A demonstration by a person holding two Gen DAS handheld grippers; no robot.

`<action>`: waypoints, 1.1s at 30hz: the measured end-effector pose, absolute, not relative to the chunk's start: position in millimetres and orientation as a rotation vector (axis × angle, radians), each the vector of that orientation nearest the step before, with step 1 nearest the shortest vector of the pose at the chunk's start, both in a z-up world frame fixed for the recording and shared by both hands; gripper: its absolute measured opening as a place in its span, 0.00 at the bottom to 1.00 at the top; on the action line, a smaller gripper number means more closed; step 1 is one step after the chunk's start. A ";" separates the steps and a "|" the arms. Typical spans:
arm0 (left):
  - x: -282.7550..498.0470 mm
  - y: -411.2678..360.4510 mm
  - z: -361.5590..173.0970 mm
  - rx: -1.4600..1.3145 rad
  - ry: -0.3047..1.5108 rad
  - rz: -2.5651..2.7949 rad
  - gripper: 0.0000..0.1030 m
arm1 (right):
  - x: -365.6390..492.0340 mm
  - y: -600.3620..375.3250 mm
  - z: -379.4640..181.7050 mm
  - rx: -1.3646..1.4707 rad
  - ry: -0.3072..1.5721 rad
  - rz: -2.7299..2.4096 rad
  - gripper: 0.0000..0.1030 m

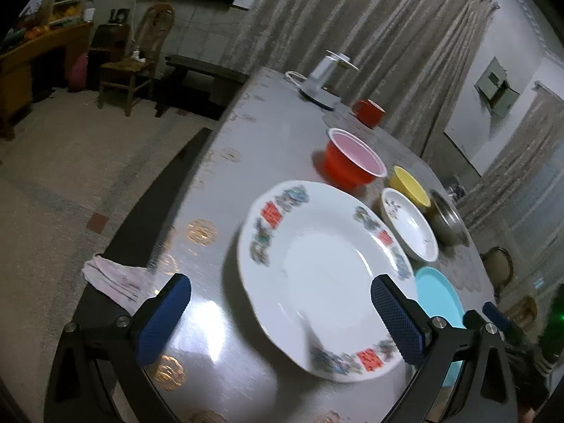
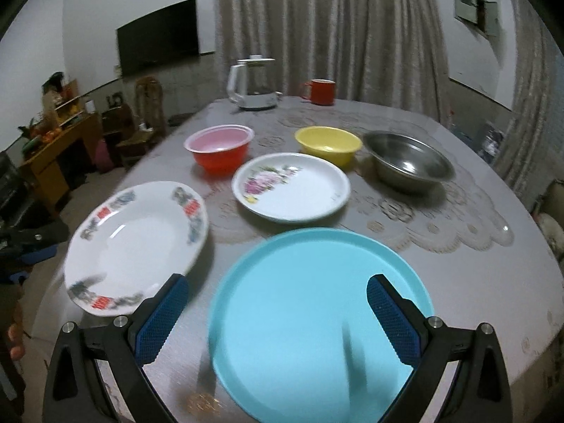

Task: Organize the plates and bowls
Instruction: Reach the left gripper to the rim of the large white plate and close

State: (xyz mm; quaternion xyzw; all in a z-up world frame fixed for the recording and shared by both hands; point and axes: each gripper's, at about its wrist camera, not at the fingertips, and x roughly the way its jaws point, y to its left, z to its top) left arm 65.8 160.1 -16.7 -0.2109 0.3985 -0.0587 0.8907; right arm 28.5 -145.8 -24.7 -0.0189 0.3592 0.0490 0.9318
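Observation:
A large white plate with a patterned rim [image 1: 324, 275] [image 2: 137, 246] lies on the table in front of my left gripper [image 1: 282, 317], which is open and empty just above its near edge. A turquoise plate [image 2: 317, 320] [image 1: 439, 303] lies under my right gripper [image 2: 278, 317], also open and empty. Behind them are a white flowered dish [image 2: 292, 187] [image 1: 409, 224], a red bowl [image 2: 220, 151] [image 1: 352, 157], a yellow bowl [image 2: 328, 144] [image 1: 410, 185] and a steel bowl [image 2: 409, 162] [image 1: 449, 220].
A white kettle [image 2: 252, 83] [image 1: 326, 77] and a red mug [image 2: 320, 91] [image 1: 370, 111] stand at the table's far edge. A pink cloth [image 1: 112, 278] lies on a bench at the table's left edge. Curtains hang behind the table.

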 end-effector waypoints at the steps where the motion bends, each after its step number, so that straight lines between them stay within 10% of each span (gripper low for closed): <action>1: 68.6 162.1 -18.9 -0.441 0.835 -0.112 1.00 | 31.1 -142.6 -24.5 -0.045 0.739 0.107 1.00; 24: 89.7 175.4 -47.5 -0.549 0.880 -0.214 0.90 | 113.5 -83.8 -60.3 0.014 0.863 0.373 0.61; 33: 96.3 164.6 -50.4 -0.457 0.893 -0.241 0.65 | 127.3 -75.2 -78.3 0.051 0.940 0.425 0.45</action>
